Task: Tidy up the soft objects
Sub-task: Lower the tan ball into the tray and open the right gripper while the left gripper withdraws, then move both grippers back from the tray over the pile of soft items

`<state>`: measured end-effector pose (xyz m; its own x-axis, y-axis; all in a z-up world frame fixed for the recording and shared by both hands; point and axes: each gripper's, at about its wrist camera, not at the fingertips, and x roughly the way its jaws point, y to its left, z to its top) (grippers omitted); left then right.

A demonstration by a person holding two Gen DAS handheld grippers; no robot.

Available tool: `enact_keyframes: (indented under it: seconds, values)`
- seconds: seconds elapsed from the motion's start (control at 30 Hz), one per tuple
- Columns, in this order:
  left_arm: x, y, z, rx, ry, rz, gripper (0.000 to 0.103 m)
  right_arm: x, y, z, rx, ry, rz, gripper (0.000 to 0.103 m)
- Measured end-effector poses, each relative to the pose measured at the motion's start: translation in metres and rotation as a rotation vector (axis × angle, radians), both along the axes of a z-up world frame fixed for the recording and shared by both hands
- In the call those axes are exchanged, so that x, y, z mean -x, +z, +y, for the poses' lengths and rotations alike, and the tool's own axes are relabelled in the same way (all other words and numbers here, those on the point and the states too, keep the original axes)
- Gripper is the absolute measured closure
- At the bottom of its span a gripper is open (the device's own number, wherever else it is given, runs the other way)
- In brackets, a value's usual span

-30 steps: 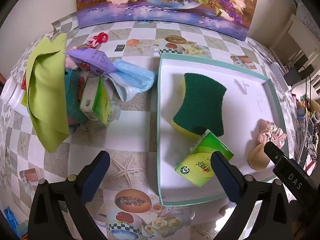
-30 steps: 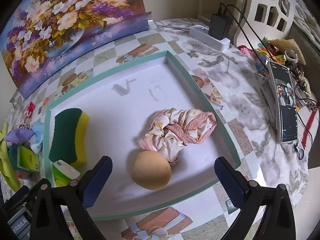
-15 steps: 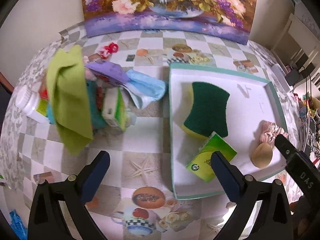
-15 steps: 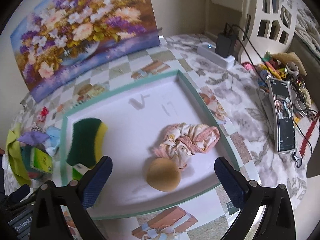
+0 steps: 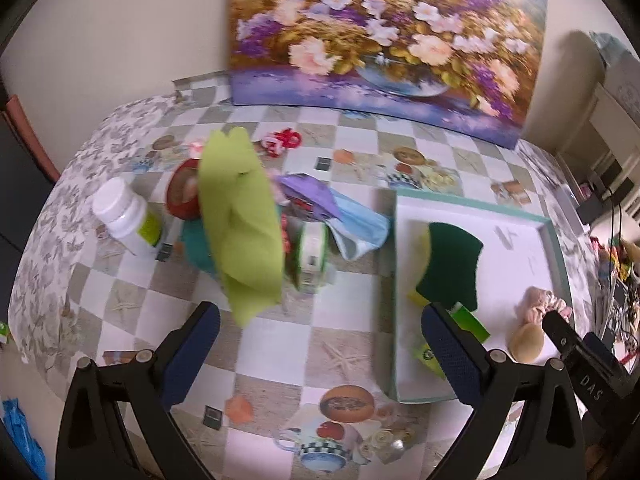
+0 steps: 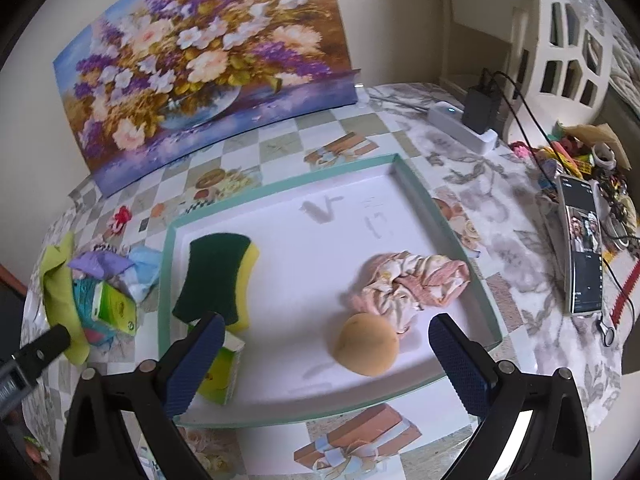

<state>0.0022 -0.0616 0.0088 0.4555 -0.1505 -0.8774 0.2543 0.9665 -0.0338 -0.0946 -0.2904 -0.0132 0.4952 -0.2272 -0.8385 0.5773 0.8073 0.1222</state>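
Since a second ago our left gripper (image 5: 320, 344) has pulled back and leftward, so the tray (image 5: 394, 264) has slid rightward in its view. Both jaws gape wide, holding nothing; the right gripper (image 6: 324, 354) hangs over the tray's near edge. On the tray we see the tan ball (image 6: 367, 345) touching the pink cloth (image 6: 412, 284), a green pack (image 6: 222, 372) beside the sponge (image 6: 218, 276). Left of the tray, on the desk, the green cloth (image 5: 240, 220) drapes over a heap of soft things. A painting (image 5: 380, 40) stands behind
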Motion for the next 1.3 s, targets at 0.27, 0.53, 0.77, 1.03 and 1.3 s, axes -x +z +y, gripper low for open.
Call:
enact_keyframes:
  seconds: [0.27, 0.53, 0.77, 1.03, 1.3]
  values:
    - [-0.01, 0.01, 0.029, 0.013, 0.057, -0.025, 0.002, -0.009, 0.001, 0.02, 0.006, 0.069, 0.007, 0.0]
    - [-0.026, 0.004, 0.063, 0.061, 0.142, 0.008, 0.002, -0.024, 0.009, 0.054, -0.046, 0.175, -0.032, 0.0]
    - [-0.04, -0.01, 0.093, 0.134, 0.244, 0.051, 0.002, -0.043, 0.009, 0.085, -0.016, 0.247, 0.012, 0.0]
    - [-0.047, -0.017, 0.103, 0.184, 0.286, 0.046, 0.0, -0.07, -0.002, 0.117, -0.031, 0.338, 0.072, 0.0]
    - [-0.052, -0.016, 0.1, 0.146, 0.28, 0.02, 0.0, -0.095, -0.009, 0.144, 0.004, 0.403, 0.125, 0.0]
